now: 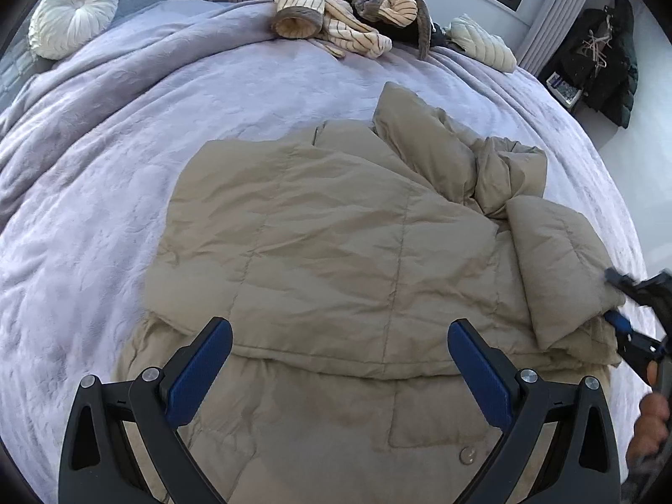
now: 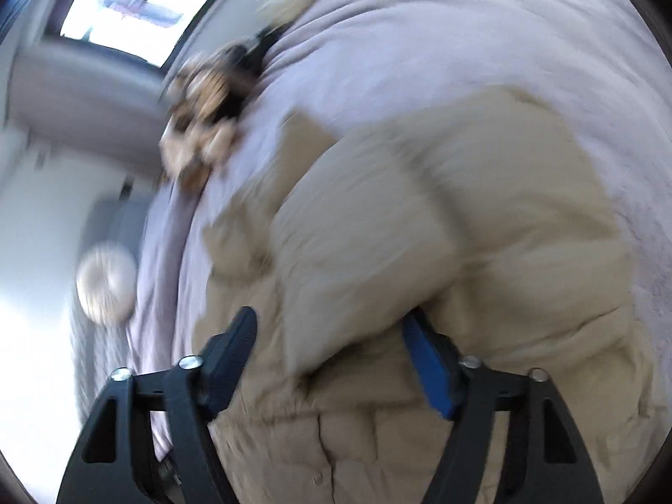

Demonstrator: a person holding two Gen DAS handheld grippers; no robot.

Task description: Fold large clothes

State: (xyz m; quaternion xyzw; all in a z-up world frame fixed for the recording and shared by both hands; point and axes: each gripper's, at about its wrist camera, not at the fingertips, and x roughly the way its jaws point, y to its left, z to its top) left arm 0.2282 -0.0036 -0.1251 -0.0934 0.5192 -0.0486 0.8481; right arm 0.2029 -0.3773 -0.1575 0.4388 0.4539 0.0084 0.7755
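The left gripper point(image 1: 340, 338) is hovering with its jaws spread wide and empty above the puffy beige quilted down jacket point(image 1: 336, 231), which is lying partly folded on the lilac plush bedspread point(image 1: 105, 168). The right gripper point(image 2: 332, 336) is reaching at the jacket's sleeve point(image 1: 563, 269), its jaws parted around the padded fabric; motion blur is hiding whether they are pinching it. The sleeve fold seems in hand; next, the sleeve probably needs carrying across the body and flattening.
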